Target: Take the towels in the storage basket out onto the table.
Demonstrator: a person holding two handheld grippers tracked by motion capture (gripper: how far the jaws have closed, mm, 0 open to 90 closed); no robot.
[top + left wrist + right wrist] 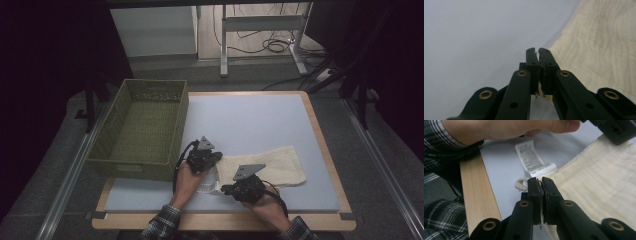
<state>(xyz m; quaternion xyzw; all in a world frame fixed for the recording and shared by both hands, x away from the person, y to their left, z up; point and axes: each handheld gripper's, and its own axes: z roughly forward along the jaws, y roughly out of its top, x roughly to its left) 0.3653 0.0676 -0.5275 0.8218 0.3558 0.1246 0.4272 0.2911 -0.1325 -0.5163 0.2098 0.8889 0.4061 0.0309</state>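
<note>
A cream cloth (272,162) lies flat on the blue-grey mat (250,120), running from the near middle out to the right. My left gripper (219,158) is at the cloth's far left corner. In the left gripper view its jaws (538,51) are shut, with the cloth's edge (599,50) pinched between them. My right gripper (225,190) sits at the near left corner. Its jaws (541,180) are shut on the cloth (599,177) beside a white care label (531,157) and a small cord loop (521,185).
A green woven basket (135,167) stands on the table's left side, close to my left hand. The table's wooden edge (476,192) runs just behind my right gripper. Bare mat stretches beyond the cloth towards the back and right.
</note>
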